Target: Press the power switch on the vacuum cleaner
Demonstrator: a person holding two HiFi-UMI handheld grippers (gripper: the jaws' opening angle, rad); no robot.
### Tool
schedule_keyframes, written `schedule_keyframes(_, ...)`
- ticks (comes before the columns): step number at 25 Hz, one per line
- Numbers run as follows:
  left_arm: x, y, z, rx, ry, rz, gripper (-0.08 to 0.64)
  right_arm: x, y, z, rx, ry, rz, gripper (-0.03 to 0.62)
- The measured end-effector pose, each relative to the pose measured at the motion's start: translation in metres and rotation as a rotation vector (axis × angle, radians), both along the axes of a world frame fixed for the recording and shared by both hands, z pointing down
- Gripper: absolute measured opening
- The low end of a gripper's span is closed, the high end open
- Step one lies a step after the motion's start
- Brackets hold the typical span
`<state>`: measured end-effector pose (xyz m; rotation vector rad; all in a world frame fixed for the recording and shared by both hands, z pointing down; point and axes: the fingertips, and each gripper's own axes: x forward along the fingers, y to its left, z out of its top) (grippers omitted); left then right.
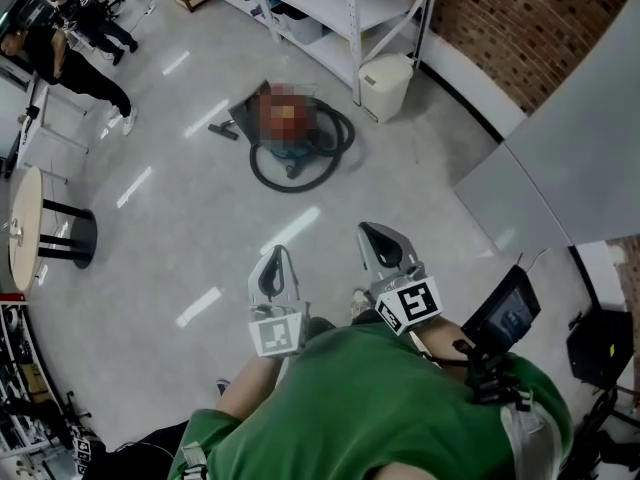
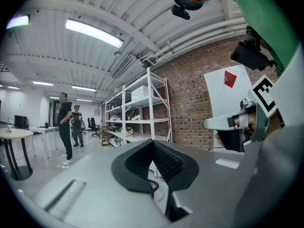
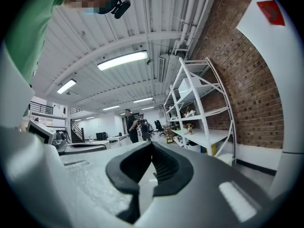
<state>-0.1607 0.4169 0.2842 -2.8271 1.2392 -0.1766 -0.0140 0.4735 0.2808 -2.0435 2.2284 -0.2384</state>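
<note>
Two claws are held close in front of the person's green shirt point(image 1: 370, 408), both pointing out over the pale floor point(image 1: 200, 228). The left claw point(image 1: 276, 261) has its jaws brought together with nothing between them, and its own view shows the ribbed black pads point(image 2: 164, 161) meeting at the tip. The right claw point(image 1: 374, 239) is likewise closed on nothing, and its pads point(image 3: 164, 167) touch at the front.

The vacuum cleaner point(image 1: 291, 151) sits on the floor well ahead of both claws, near the foot of the white shelving point(image 1: 340, 8) and just left of a white lidded bin point(image 1: 385, 86). Its body is low and rounded, reddish on top over a dark teal base, though much of it is blurred and its switch cannot be made out. A thick black hose point(image 1: 336, 144) lies coiled in a ring around the body, and a dark nozzle piece point(image 1: 223, 129) rests on the floor beside it.

Each claw carries a cube with black-and-white square markers point(image 1: 415, 302). A red label point(image 2: 230, 78) sits on a white panel against the brick wall point(image 2: 187, 103), with any print too small to read.
</note>
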Motion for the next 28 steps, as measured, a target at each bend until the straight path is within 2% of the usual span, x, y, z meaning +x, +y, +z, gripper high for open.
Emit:
schedule_keyframes(9,0.028,-0.045,0.007,-0.012,0.0,0.001,0.006,0.028,-0.04,0.01,-0.012,0.013,0.023,0.003)
schedule_keyframes(14,0.039,-0.085,0.015,-0.014,0.032,0.01,0.006,0.036,-0.08,0.014,-0.012,0.043,0.028,0.003)
schedule_keyframes(22,0.035,-0.176,0.011,-0.026,0.07,-0.011,0.006,0.031,-0.172,0.0,-0.004,0.093,0.015,0.003)
schedule_keyframes(28,0.016,-0.242,0.01,-0.013,0.078,-0.025,0.006,0.015,-0.241,-0.006,0.006,0.116,0.0,0.005)
